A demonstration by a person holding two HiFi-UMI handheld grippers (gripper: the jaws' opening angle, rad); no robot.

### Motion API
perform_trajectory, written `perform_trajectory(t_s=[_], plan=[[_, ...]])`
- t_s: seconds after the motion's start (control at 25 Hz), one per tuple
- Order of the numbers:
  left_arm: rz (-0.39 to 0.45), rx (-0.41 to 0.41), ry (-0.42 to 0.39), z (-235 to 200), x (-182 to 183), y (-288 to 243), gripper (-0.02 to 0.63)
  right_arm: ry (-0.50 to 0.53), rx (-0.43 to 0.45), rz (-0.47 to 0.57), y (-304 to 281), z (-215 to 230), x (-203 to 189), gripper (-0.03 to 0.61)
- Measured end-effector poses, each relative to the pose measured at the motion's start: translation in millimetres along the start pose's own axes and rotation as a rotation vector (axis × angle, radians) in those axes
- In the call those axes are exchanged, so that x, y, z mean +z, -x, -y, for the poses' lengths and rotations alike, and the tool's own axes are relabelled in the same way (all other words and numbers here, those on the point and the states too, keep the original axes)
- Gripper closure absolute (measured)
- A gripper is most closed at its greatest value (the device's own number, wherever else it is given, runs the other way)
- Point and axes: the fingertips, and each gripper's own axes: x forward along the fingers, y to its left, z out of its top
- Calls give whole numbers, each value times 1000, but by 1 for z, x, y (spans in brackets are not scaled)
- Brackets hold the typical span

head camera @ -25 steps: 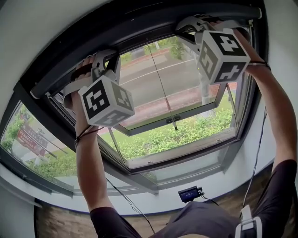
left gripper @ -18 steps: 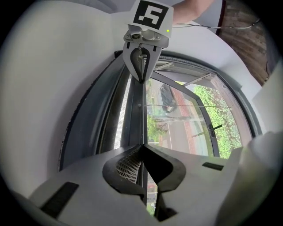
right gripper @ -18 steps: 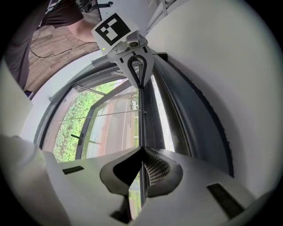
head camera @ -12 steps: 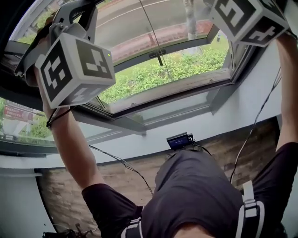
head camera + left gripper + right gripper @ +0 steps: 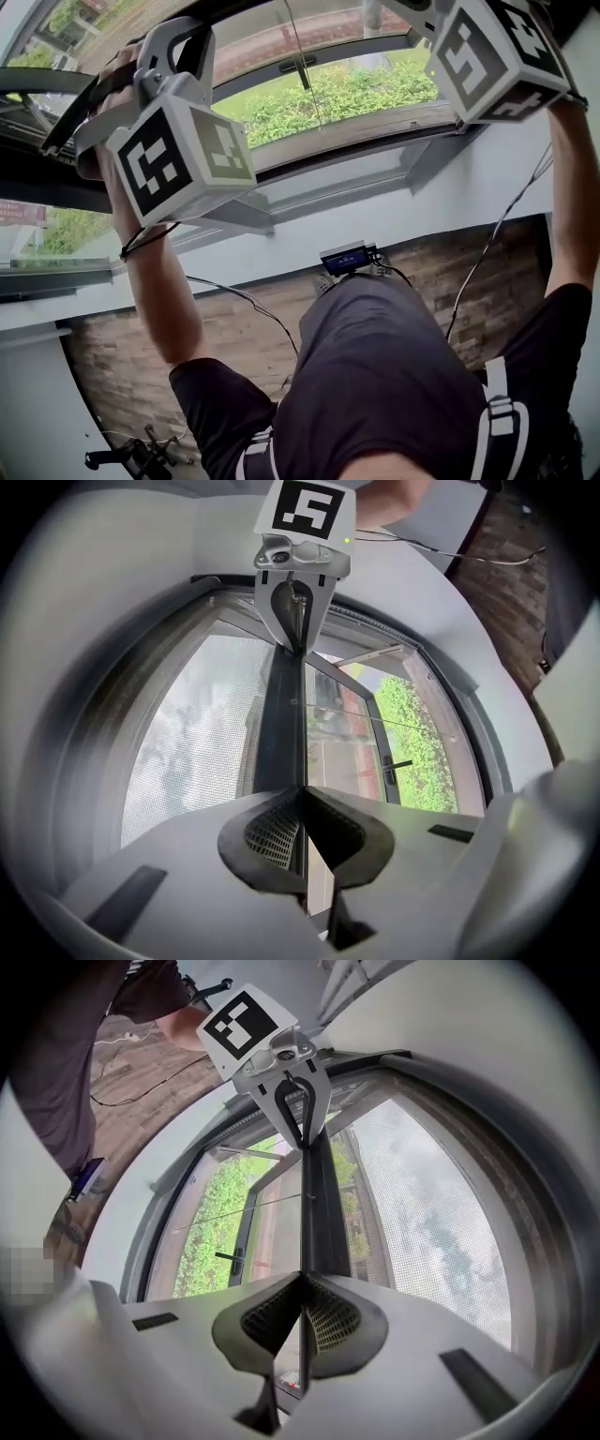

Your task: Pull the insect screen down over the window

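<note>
The insect screen's dark pull bar point(image 5: 281, 733) runs straight from my left gripper point(image 5: 302, 794) to the right gripper point(image 5: 298, 644) at the far end. Grey mesh point(image 5: 187, 733) stretches from the bar to the frame. My left gripper is shut on the bar's thin edge. In the right gripper view, the right gripper point(image 5: 302, 1279) is shut on the same bar point(image 5: 319, 1213), with mesh point(image 5: 431, 1213) to its right and the left gripper point(image 5: 302, 1138) opposite. In the head view both marker cubes, left point(image 5: 183, 159) and right point(image 5: 497, 56), are held up in front of the window.
Behind the screen the window sash stands ajar, with its black handle point(image 5: 392, 766). A thin cord point(image 5: 298, 56) hangs down the middle of the opening. A small device with a screen point(image 5: 345, 257) and cables sit on the white sill point(image 5: 450, 202), above a brick wall point(image 5: 122, 366).
Both grippers have come down with the bar. The head view has tipped down: the window now sits at the top, with more of the wall and the person's body showing.
</note>
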Motion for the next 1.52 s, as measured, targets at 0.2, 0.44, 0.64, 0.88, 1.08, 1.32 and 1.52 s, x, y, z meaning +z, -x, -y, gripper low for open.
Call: perform_trajectory(t_s=[0.2, 0.44, 0.64, 0.88, 1.08, 1.32, 1.52], plan=[[-9, -57, 8, 40, -6, -15, 593, -21, 60, -19, -19, -36, -6, 557], [-2, -149, 57, 94, -16, -28, 592, -73, 156, -7, -42, -89, -11, 557], [-4, -251, 81, 144, -19, -37, 593, -92, 241, -2, -58, -133, -13, 558], [-8, -263, 96, 164, -18, -38, 592, -105, 243, -9, -61, -152, -16, 558], [-13, -321, 124, 200, -17, -43, 592, -122, 288, -21, -72, -188, -22, 558], [-29, -347, 138, 248, -22, -55, 592, -127, 308, -47, -91, -233, -29, 558], [-40, -370, 150, 271, -24, -59, 592, -141, 330, -62, -97, -255, -30, 558]])
